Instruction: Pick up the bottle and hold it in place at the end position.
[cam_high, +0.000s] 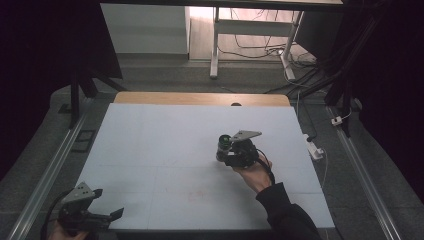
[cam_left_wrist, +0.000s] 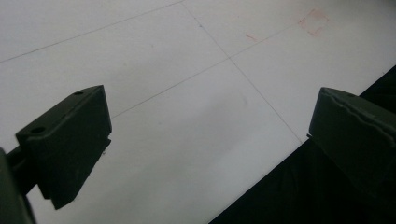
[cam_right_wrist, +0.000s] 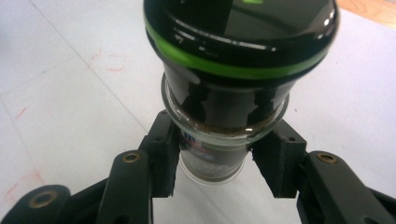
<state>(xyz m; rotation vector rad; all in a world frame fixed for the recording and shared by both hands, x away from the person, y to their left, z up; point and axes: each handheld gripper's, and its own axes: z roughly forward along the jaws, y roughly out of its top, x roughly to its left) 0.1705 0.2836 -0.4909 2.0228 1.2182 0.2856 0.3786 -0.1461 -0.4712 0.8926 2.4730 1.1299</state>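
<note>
Your right gripper (cam_right_wrist: 212, 163) has its jaws closed on the glass body of a small grinder jar (cam_right_wrist: 233, 70), just under the flare where the black cap with the green ring sits. That low hold on the narrow glass section makes sense: the wider cap above acts as a stop, so the jar cannot slide down through the pads. In the high view the jar (cam_high: 223, 145) hangs in your grip over the middle-right part of the white table (cam_high: 150, 150), apparently clear of the surface, though you cannot tell for certain whether its base touches.

Your left gripper (cam_high: 100, 212) rests at the near-left corner of the table, jaws wide apart with nothing between them. It is well apart from the jar, so it plays no part in the hold for now.

Around you the tabletop carries only faint red marks (cam_right_wrist: 105, 63) and thin seam lines. A wooden strip (cam_high: 200, 98) runs along the far edge, and beyond it lie table legs and loose cables (cam_high: 260, 47) on the floor. Nothing stands between the jar and any spot on the surface.
</note>
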